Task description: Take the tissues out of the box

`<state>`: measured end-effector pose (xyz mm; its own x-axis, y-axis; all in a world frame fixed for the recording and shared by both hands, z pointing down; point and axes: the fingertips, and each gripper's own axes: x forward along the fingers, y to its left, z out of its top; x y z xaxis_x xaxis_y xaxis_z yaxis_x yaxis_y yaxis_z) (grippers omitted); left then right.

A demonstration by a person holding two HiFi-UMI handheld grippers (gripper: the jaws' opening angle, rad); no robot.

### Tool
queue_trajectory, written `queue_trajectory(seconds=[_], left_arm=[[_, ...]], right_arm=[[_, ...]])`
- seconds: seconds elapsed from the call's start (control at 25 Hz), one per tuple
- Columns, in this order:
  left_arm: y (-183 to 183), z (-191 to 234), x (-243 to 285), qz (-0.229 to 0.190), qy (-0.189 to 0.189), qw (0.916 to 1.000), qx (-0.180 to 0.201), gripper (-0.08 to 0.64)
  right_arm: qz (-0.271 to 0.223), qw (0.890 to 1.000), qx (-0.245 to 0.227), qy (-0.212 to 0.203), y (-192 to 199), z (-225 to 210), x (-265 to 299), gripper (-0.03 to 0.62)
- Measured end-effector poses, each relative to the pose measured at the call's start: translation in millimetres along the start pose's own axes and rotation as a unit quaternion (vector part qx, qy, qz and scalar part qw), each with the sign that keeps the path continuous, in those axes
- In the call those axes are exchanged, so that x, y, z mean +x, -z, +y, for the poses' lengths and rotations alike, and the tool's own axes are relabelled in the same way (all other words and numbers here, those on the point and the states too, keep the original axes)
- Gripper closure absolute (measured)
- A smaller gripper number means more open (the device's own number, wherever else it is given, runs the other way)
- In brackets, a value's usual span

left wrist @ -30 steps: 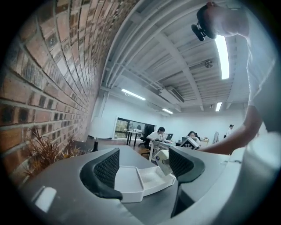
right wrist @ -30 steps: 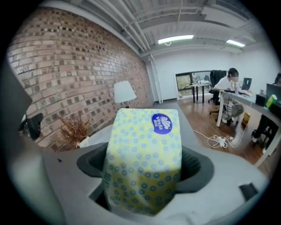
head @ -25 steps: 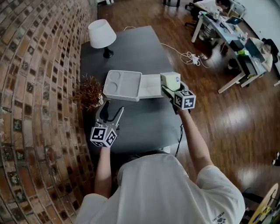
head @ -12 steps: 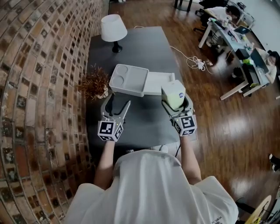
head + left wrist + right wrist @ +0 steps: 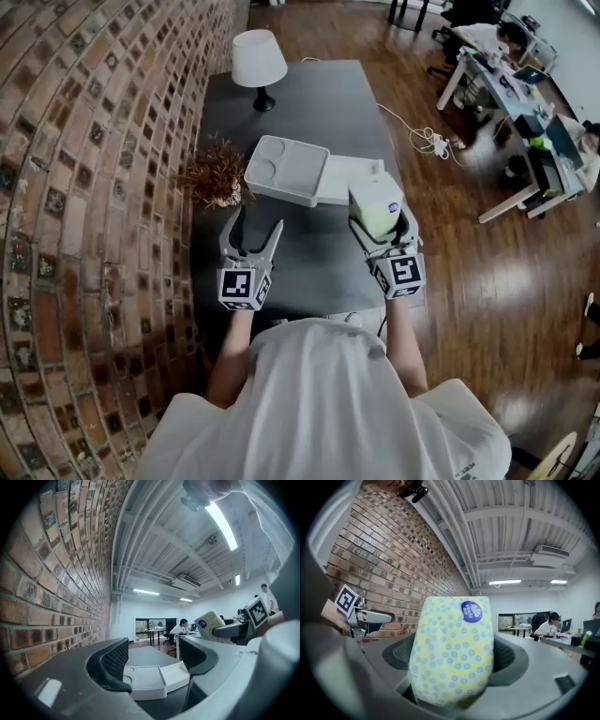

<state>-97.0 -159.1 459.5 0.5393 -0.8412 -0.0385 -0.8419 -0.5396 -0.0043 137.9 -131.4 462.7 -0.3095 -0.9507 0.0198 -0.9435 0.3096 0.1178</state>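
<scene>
My right gripper [image 5: 379, 217] is shut on a pack of tissues [image 5: 376, 206], held upright above the table's near right part. The pack [image 5: 452, 648] is pale yellow with blue dots and a round blue sticker, and both pads press its sides. The open white box [image 5: 286, 170] lies behind it on the dark table [image 5: 309, 103], with a flat white part [image 5: 347, 178] at its right. My left gripper [image 5: 251, 236] hangs open and empty over the table's near left. Through its jaws I see the box [image 5: 145, 681], and the pack [image 5: 209, 623] to the right.
A white lamp [image 5: 259, 58] stands at the table's far end. A dried brown plant [image 5: 214, 174] sits by the brick wall, left of the box. A cable with a power strip [image 5: 433, 142] lies on the wooden floor to the right. Desks with seated people stand at the far right.
The right gripper has carried the tissue pack from beside the box back toward me. The left gripper has shifted slightly forward. The head view has tilted.
</scene>
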Motion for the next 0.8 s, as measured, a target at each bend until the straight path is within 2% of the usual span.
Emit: queue_trajectory(seconds=[0.2,0.8], left_arm=[[-2,2,-1,-0.001,-0.003,1.0,0.009,0.215],[-4,-10,5,0.003,0.002,0.9999,0.017,0.215]], right_arm=[[-0.017,1.0,0.009,0.001,-11,-1,-3,0.14],[-0.009,1.0,-0.004,-0.006,-13,-1,-13,0.14]])
